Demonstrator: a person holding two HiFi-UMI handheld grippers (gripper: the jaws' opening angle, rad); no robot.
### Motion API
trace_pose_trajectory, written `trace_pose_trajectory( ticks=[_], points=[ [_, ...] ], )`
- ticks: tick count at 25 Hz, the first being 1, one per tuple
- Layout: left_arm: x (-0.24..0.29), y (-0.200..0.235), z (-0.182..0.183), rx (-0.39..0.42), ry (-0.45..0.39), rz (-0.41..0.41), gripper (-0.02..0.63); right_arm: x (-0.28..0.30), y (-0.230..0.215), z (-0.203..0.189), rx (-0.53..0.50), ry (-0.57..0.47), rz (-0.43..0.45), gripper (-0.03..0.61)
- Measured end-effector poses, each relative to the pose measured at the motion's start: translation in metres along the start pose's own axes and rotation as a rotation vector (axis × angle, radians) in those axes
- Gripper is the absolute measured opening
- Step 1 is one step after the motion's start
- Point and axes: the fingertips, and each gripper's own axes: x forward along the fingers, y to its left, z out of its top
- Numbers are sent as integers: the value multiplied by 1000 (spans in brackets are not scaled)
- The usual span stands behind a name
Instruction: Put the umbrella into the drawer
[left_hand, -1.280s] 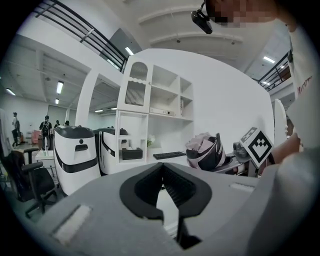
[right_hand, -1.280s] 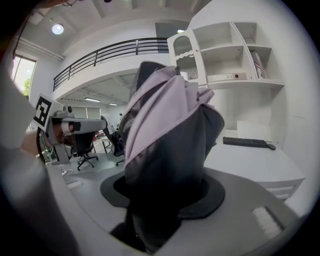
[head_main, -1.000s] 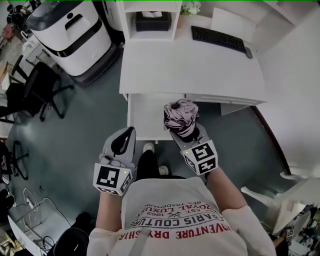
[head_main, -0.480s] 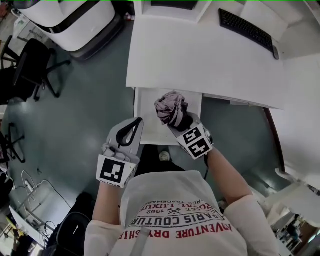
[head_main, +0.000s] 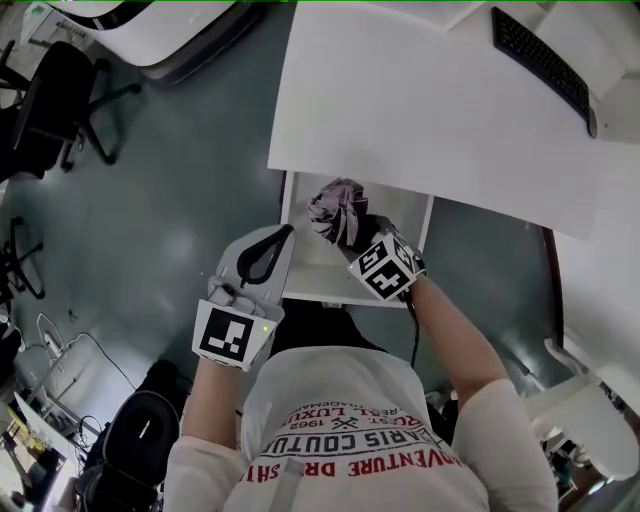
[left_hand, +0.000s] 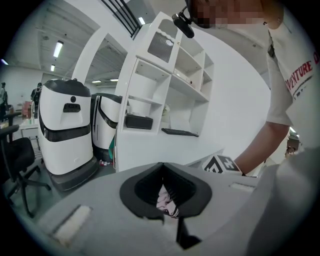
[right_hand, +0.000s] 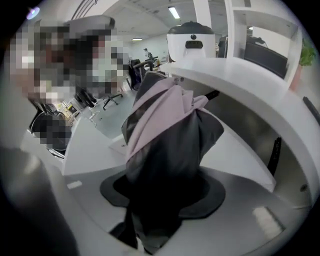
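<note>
A folded umbrella (head_main: 338, 208) of pink and dark cloth hangs over the open white drawer (head_main: 312, 262) under the desk. My right gripper (head_main: 356, 240) is shut on its lower, dark end, and the marker cube sits just behind. In the right gripper view the umbrella (right_hand: 167, 125) fills the space between the jaws of that gripper (right_hand: 165, 187) and rises from them. My left gripper (head_main: 288, 231) is shut and holds nothing. It sits just left of the umbrella, at the drawer's left edge. In the left gripper view the joined tips of the left gripper (left_hand: 162, 165) hide most of the umbrella.
The white desk (head_main: 420, 100) overhangs the drawer's back, with a keyboard (head_main: 545, 65) at its far right. A black office chair (head_main: 50, 110) and a white machine (left_hand: 65, 130) stand on the grey floor to the left. A white shelf unit (left_hand: 165, 100) rises behind the desk.
Both grippers have come down toward the drawer. The right one tipped downward with the umbrella, which now sits lower over the open drawer. The left gripper stayed shut.
</note>
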Motion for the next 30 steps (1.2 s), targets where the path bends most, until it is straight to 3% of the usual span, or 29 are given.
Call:
trace_pose_trajectory(
  ticks=[7,19,22,25,30],
  points=[
    [13,18,-11,24,19,26,3,52,-14,-24,14,68,-23,215],
    [14,24,-46,-39,55,51,3,88,-10,-38,2,81,50,222],
    [12,24,-50,-37,72,62,3,92,-15,-37,41,76,44,277],
    [9,23,-48,-38,70,66,3,91,-21,-34,70,67,9,386],
    [6,14,-38,-20,74,70,3,61,-21,-20,60,13,-1,397]
  ],
)
